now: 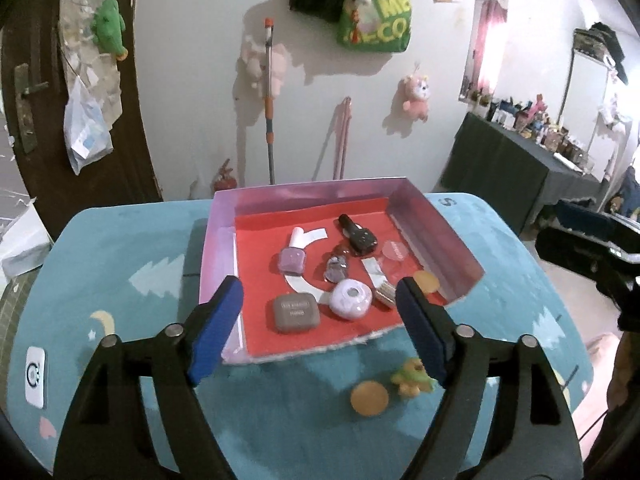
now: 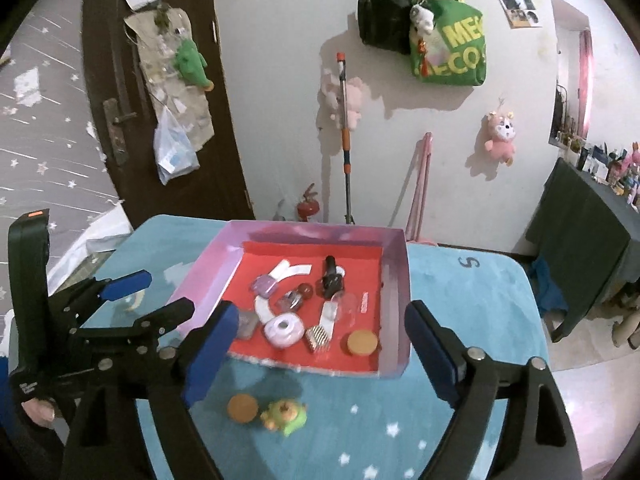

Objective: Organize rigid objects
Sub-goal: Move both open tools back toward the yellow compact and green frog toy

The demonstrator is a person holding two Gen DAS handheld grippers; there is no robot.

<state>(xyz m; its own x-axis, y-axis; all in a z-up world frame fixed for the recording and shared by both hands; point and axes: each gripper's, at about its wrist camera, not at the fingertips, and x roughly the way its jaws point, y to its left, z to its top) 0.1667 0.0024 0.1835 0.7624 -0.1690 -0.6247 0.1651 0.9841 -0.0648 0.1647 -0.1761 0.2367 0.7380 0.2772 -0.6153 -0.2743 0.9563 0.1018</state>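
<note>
Table w/ teal star-and-moon cloth [image 1: 132, 264] [image 2: 472, 364] filled the lower half of both views; an "S" was printed on the cloth [image 1: 445, 202] [image 2: 469, 263] near the far right edge. On it sat a shallow pink box w/ red floor [image 1: 256, 200] [image 2: 394, 280], near wall cut away. A green bag on the wall behind [image 1: 378, 16] [image 2: 450, 46] read "ME" over "ECO", rest folded out of sight.

Both grippers hung above the table's near side, short of the box. Left gripper [image 1: 320, 326] [image 2: 148, 296] had jaws spread wide, nothing between the blue pads. Right gripper [image 2: 320, 346] likewise wide apart & empty.

Inside the box: black nail polish bottle [image 1: 357, 235] [image 2: 331, 277] lying flat, lilac nail polish bottle [image 1: 293, 257] [image 2: 264, 285], brown square compact [image 1: 296, 313] w/ embossed lettering too small to read, round lilac case [image 1: 351, 299] [image 2: 283, 330], orange disc [image 1: 426, 281] [image 2: 362, 342] by the right wall.

Outside, on the cloth just in front of the box: a 2nd orange disc [image 1: 369, 398] [image 2: 242, 408] & a small green toy [image 1: 414, 378] [image 2: 286, 416], side by side, about touching
</note>
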